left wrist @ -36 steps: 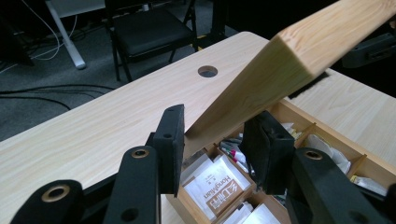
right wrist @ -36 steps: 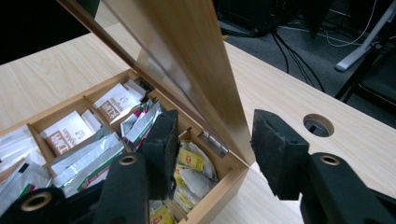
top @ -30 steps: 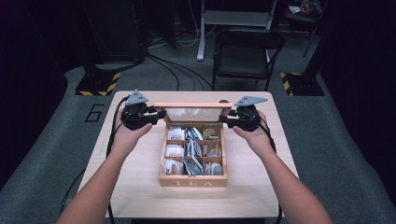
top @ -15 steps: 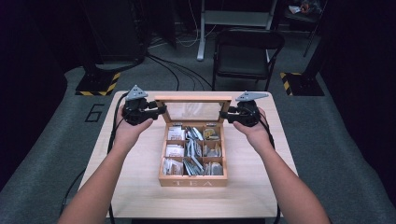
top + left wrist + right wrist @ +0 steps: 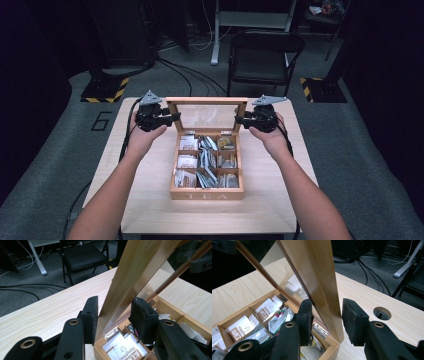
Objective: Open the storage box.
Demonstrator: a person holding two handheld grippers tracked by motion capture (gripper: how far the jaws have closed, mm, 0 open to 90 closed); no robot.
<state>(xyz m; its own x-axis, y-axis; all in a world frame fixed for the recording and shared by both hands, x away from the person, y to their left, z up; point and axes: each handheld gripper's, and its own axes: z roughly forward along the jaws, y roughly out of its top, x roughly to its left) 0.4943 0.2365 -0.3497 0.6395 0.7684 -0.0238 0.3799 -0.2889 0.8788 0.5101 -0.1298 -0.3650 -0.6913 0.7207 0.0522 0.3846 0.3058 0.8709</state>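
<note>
We are raising the tea box [image 5: 206,192] lid [image 5: 206,101]; left tongs [image 5: 113,312] and right tongs [image 5: 325,316] straddle its side rails, seemingly loosely. Next, tip it fully back.

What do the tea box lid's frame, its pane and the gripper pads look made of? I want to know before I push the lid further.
Lid frame: looks like light wood with a smooth satin finish; grain and a soft sheen show.
Pane: clear glass or acrylic, can't tell which; the table shows through it.
Pads of the left gripper: matte black, probably foam or rubber.
</note>
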